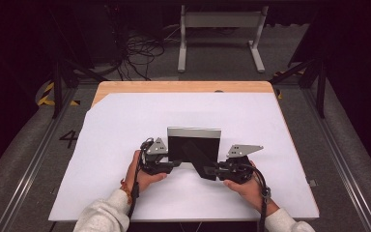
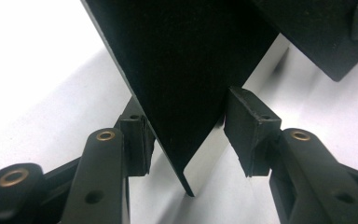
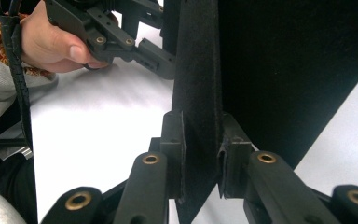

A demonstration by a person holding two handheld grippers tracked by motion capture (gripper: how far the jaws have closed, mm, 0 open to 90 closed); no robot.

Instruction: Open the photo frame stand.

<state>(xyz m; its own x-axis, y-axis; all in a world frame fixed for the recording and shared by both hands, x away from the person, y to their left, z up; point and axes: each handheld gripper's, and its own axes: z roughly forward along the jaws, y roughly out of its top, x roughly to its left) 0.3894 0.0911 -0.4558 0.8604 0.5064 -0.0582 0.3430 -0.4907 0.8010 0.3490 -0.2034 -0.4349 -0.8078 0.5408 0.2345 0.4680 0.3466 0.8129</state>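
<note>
Right gripper [image 3: 200, 163] pinches black stand flap [image 3: 198, 93] | left gripper [image 2: 186, 135] spread around picture frame [image 1: 193, 142] corner | frame stiff, light, slippery-faced; grip edges | near table [image 1: 125, 87] front edge

Lab or robotics test bay, not a home. Wooden table [image 1: 183, 87] at frame centre under a white sheet [image 1: 125, 125], fenced left and right by metal rails [image 1: 26, 169]. Dark curtained surround. Loose cables [image 1: 140, 50] tangled on grey floor, upper left. Yellow-black hazard tape [image 1: 46, 94] at left. White metal stand [image 1: 220, 34] top centre.
</note>
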